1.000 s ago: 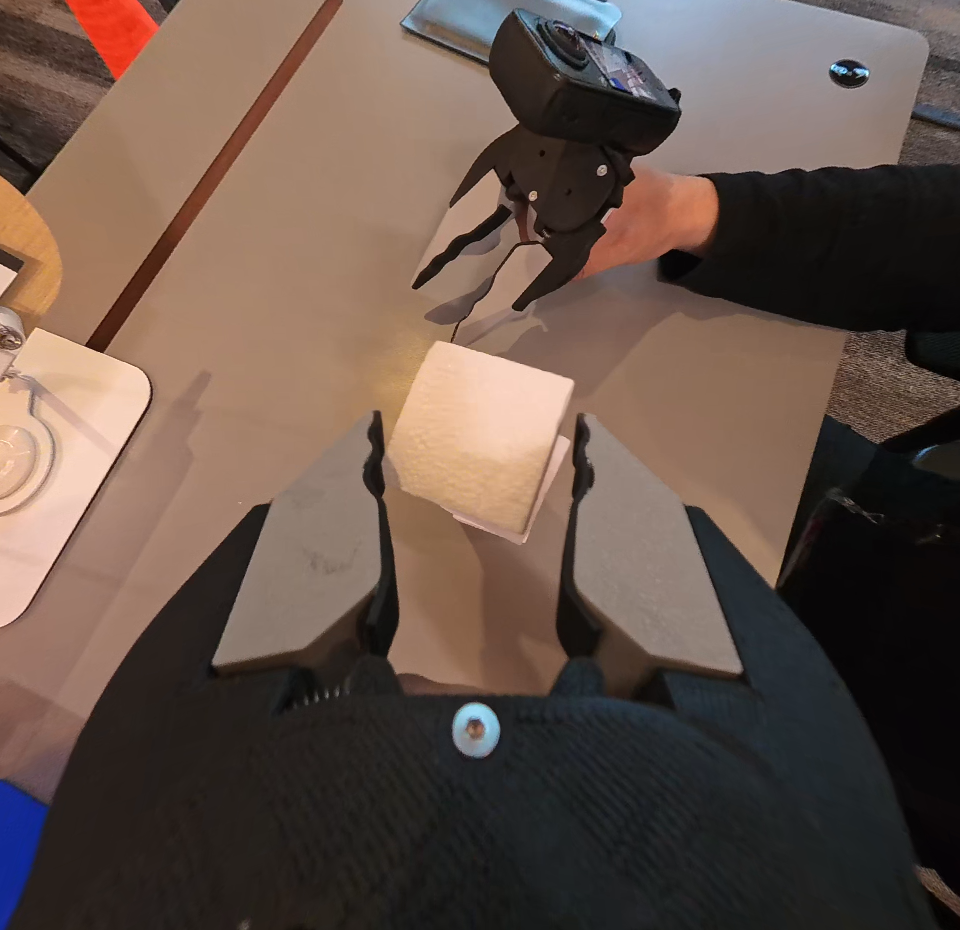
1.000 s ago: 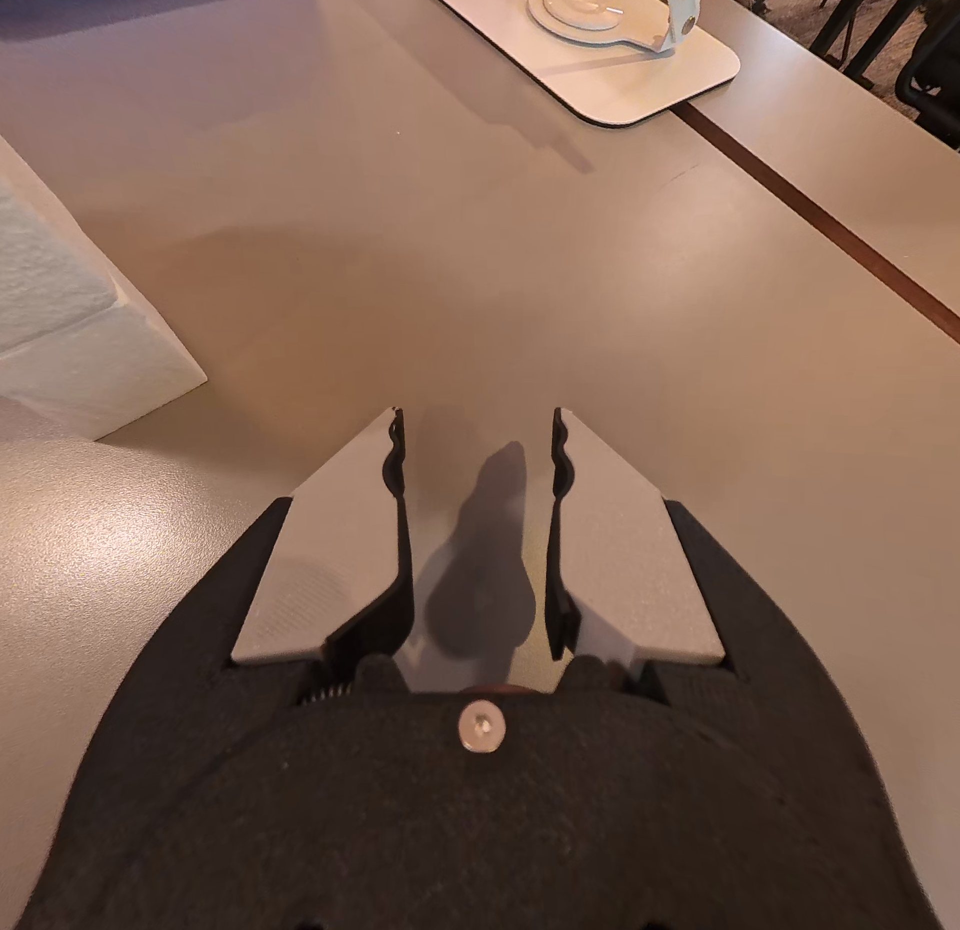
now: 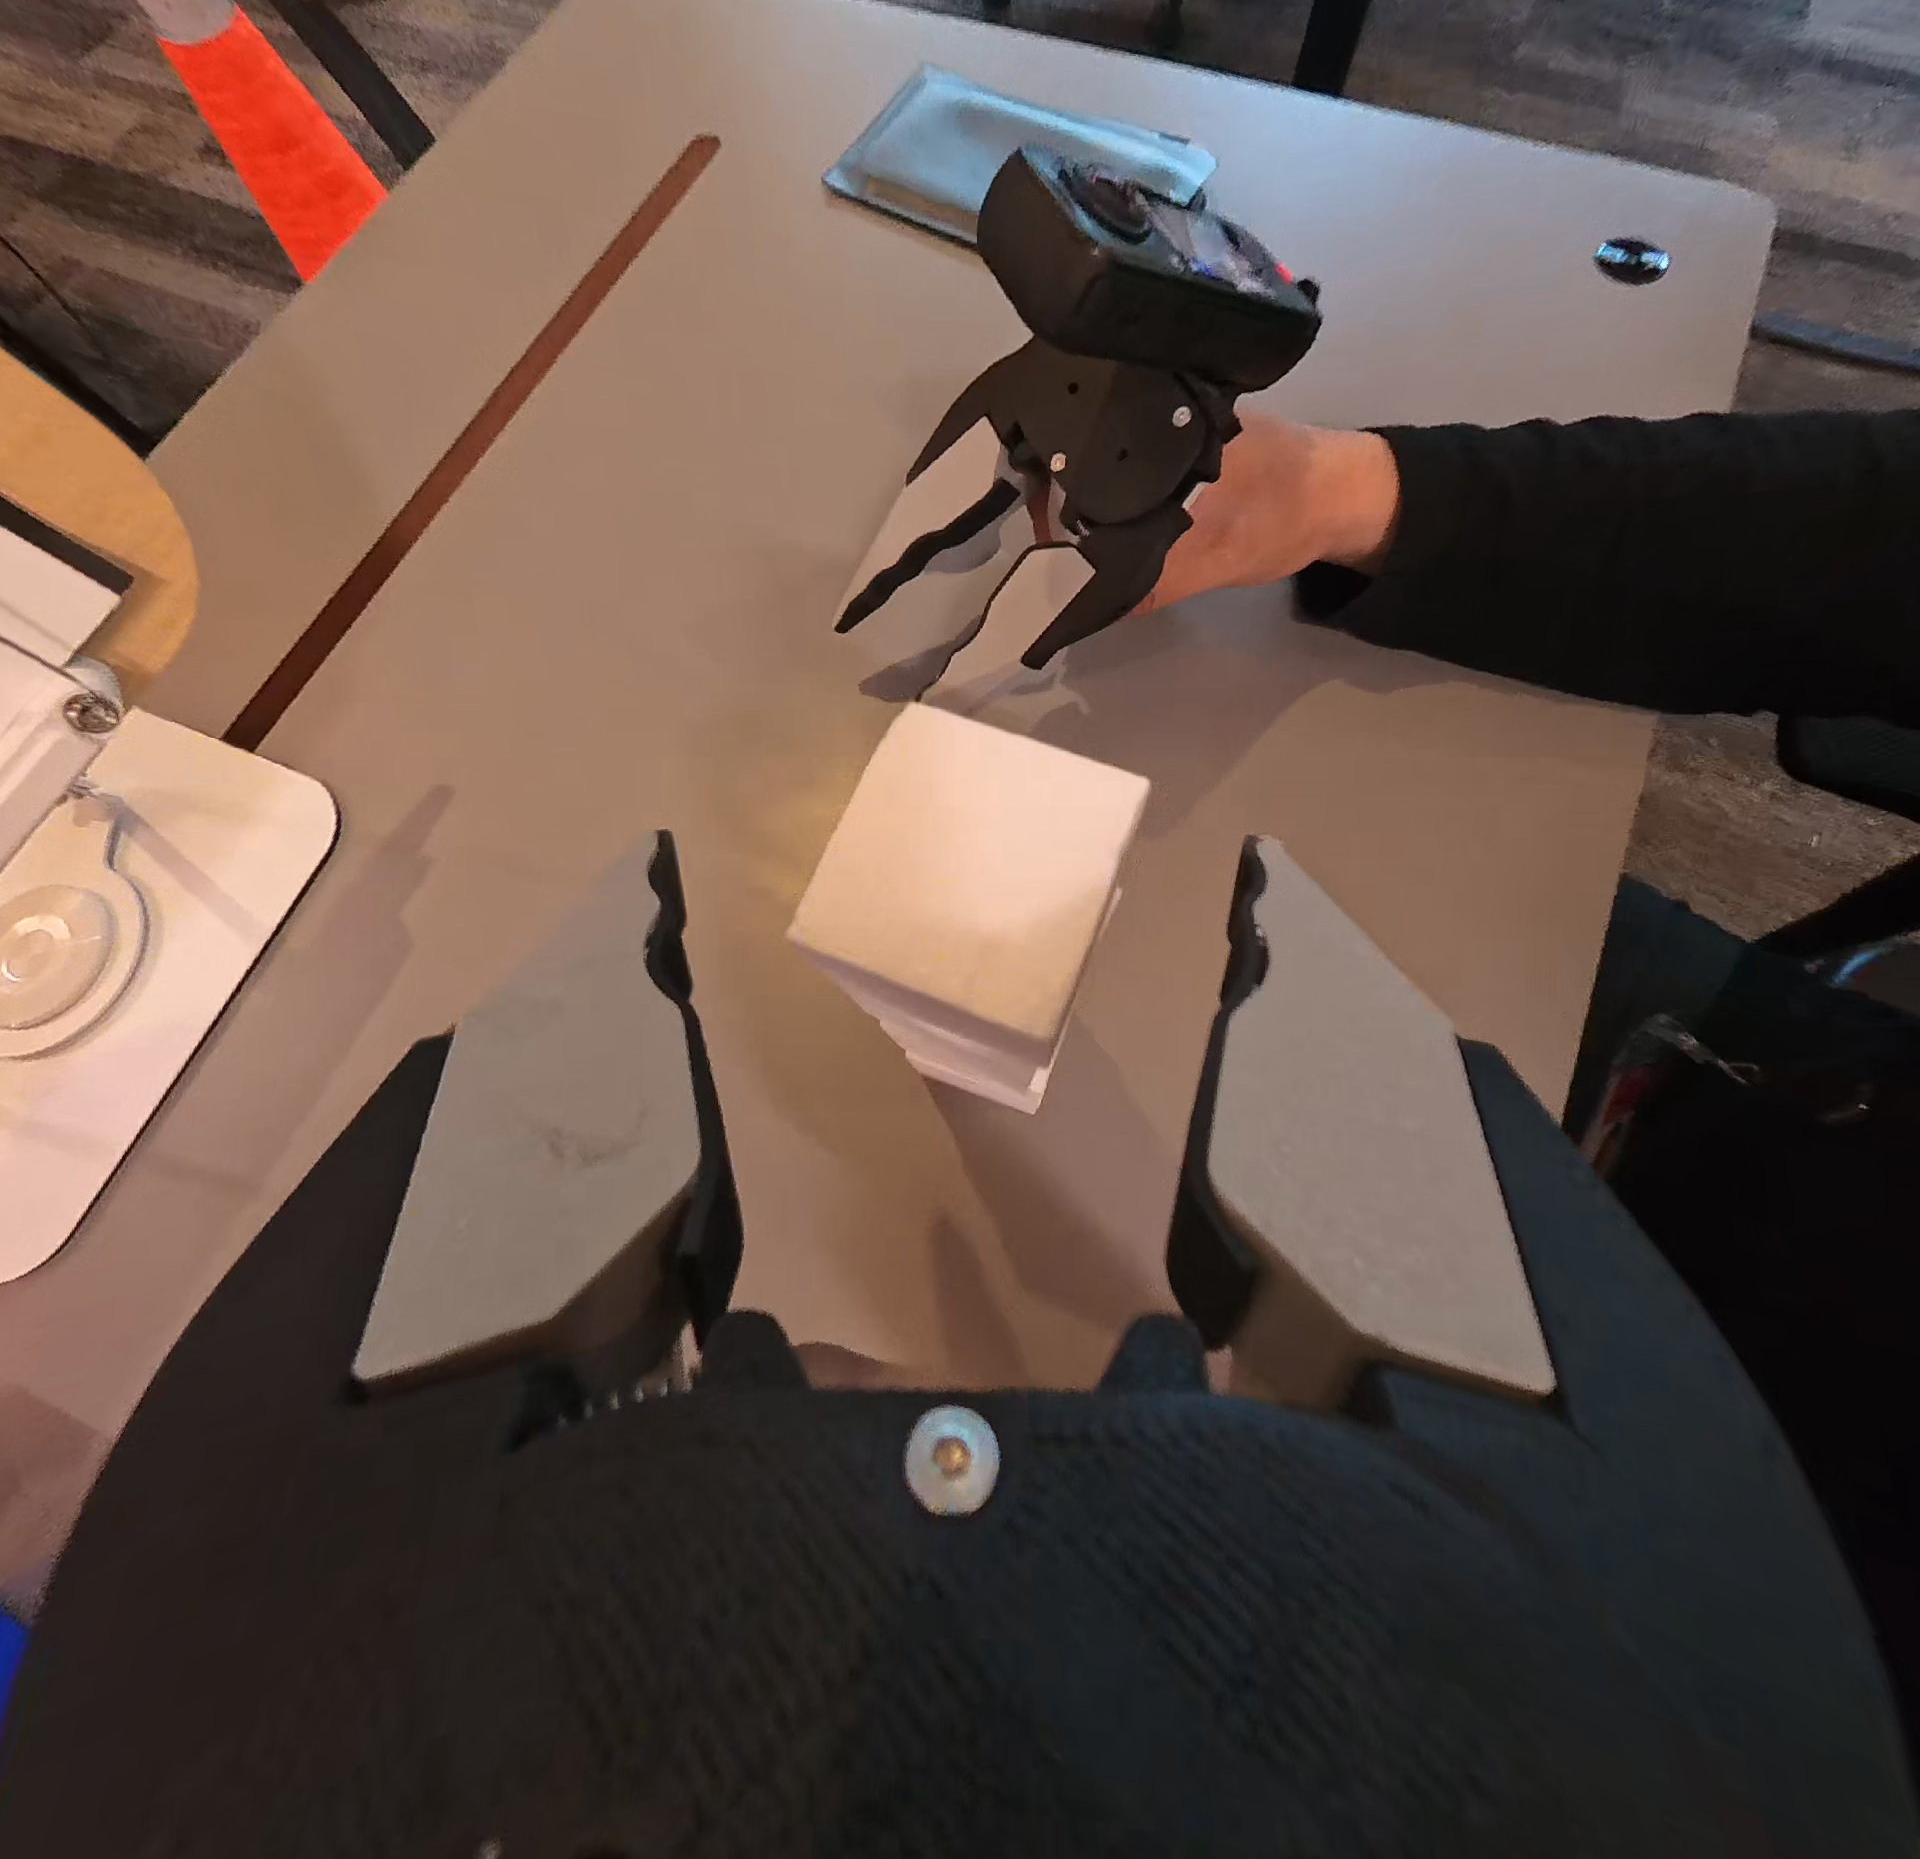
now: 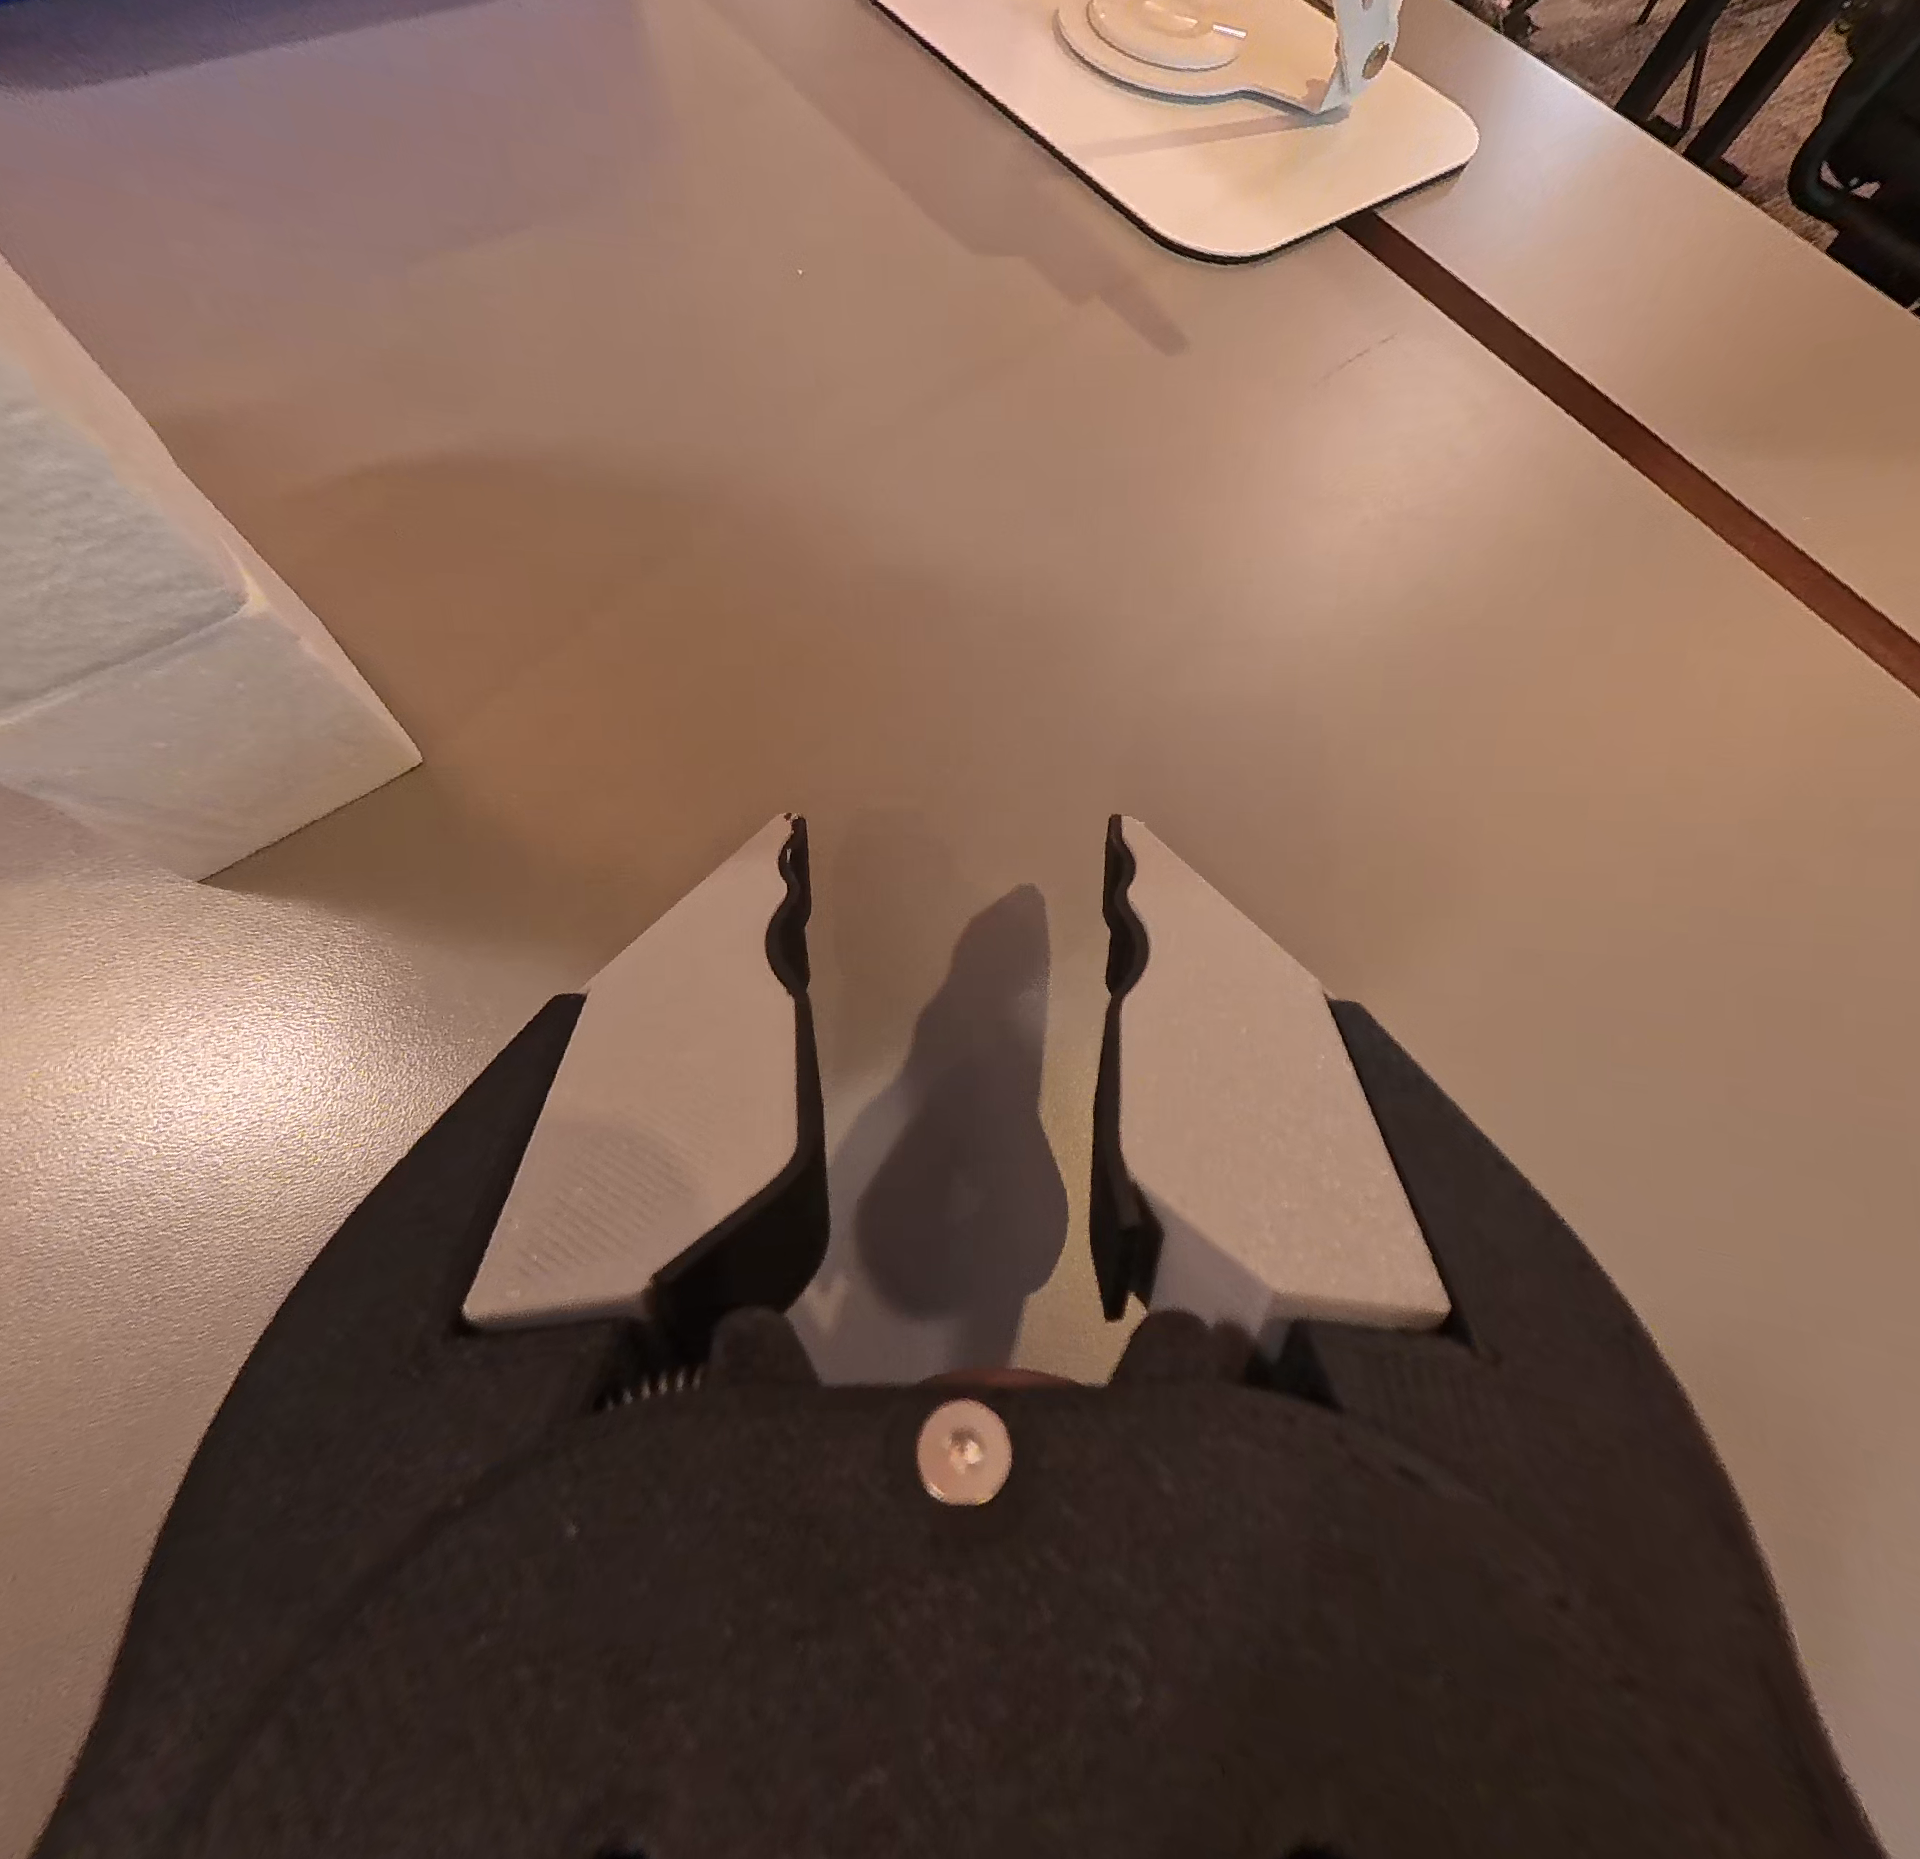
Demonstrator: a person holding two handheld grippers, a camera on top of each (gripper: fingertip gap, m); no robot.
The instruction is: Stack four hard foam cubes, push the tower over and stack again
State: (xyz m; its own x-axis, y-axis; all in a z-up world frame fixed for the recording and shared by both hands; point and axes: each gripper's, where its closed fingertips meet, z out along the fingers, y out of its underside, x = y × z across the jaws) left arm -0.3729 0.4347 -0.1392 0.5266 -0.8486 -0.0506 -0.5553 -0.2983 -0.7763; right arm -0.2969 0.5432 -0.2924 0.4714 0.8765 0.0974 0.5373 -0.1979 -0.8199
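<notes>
White foam cubes point(image 3: 971, 900) stand in a tower on the grey table point(image 3: 582, 604), seen from above in the left wrist view; only the top cube and the edges of the cubes under it show, so I cannot count them. The left gripper point(image 3: 956, 874) hangs above the tower with its jaws wide apart, one on each side, touching nothing. The right gripper point(image 3: 940, 635), held by a hand point(image 3: 1278, 521) in a black sleeve, is low over the table just behind the tower, with its jaws apart and nothing between them. In the right wrist view the right gripper point(image 4: 954, 833) points across bare table, and the tower's lower cubes point(image 4: 156, 687) are at the left edge. A white stand base point(image 4: 1174, 116) lies farther away.
</notes>
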